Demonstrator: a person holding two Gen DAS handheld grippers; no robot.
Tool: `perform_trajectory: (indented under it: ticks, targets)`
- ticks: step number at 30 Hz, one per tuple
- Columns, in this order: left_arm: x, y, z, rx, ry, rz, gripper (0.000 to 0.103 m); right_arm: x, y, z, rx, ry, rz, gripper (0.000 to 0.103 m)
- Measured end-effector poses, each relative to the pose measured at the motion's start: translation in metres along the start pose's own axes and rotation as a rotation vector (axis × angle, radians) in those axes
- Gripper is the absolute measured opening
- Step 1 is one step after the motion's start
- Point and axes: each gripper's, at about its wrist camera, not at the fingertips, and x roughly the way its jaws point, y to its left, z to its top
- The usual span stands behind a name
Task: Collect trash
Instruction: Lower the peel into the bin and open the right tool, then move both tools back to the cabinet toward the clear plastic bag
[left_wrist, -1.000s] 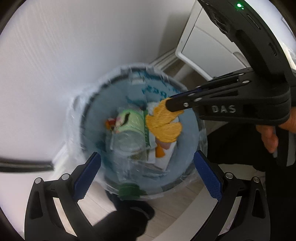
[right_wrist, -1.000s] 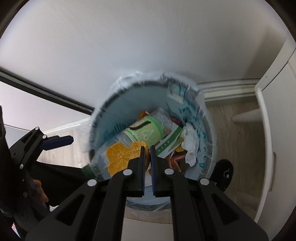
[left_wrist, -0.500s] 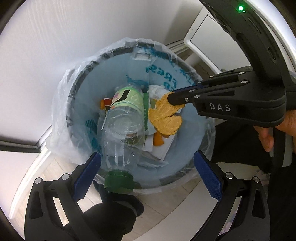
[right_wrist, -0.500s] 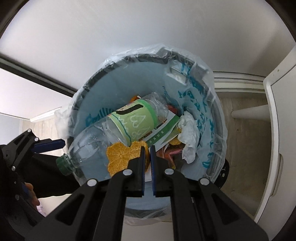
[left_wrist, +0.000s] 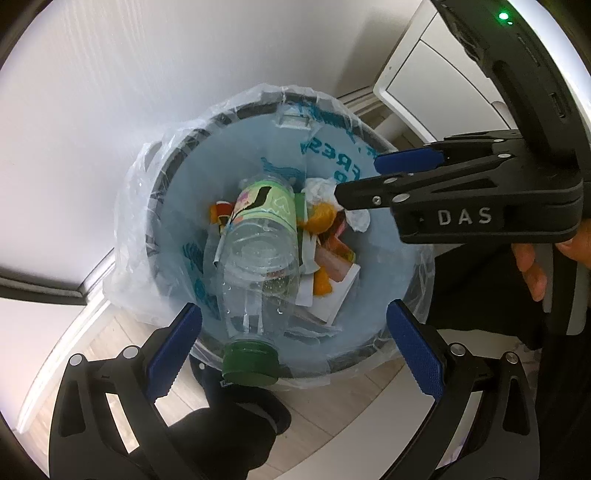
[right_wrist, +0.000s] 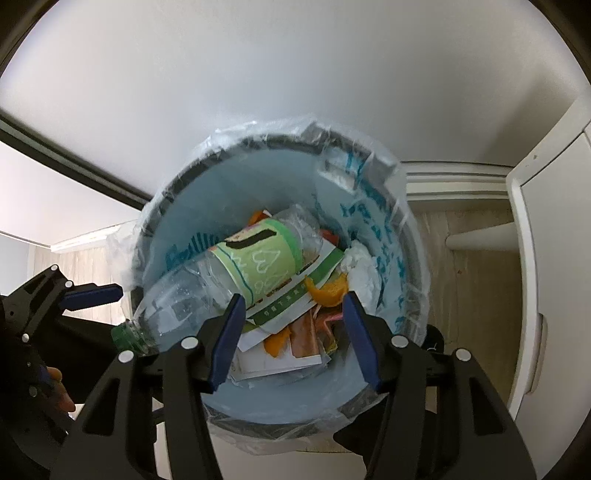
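A round trash bin (left_wrist: 177, 155) lined with a clear plastic bag stands by a white wall; it also shows in the right wrist view (right_wrist: 229, 155). Inside lie a clear plastic bottle (left_wrist: 258, 254) with a green label and green cap, orange peel (left_wrist: 320, 216), crumpled white tissue and paper packaging. The bottle (right_wrist: 236, 269) and the peel (right_wrist: 328, 291) show in the right wrist view too. My left gripper (left_wrist: 295, 339) is open and empty above the bin's near rim. My right gripper (right_wrist: 293, 332) is open and empty over the bin; in the left wrist view it (left_wrist: 358, 177) reaches in from the right.
A white cabinet (right_wrist: 546, 258) stands right of the bin, with a white skirting board (right_wrist: 454, 181) behind. The floor (right_wrist: 465, 295) is pale wood. A dark door-frame strip (right_wrist: 74, 158) runs along the wall at left. The person's dark clothing shows below the bin.
My right gripper has opened and the orange peel has dropped from it into the bin. Both cameras have steadied over the bin.
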Motion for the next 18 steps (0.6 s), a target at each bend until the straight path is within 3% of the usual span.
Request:
perform_trajectory:
  ticks: [4, 18]
  targets:
    - [-0.005, -0.001, 0.002, 0.007, -0.022, 0.006, 0.097, -0.014, 0.001, -0.002, -0.010, -0.040, -0.010, 0.090]
    - [-0.065, -0.012, 0.021, 0.014, -0.170, 0.029, 0.097, -0.080, 0.000, -0.010, 0.008, -0.132, -0.046, 0.091]
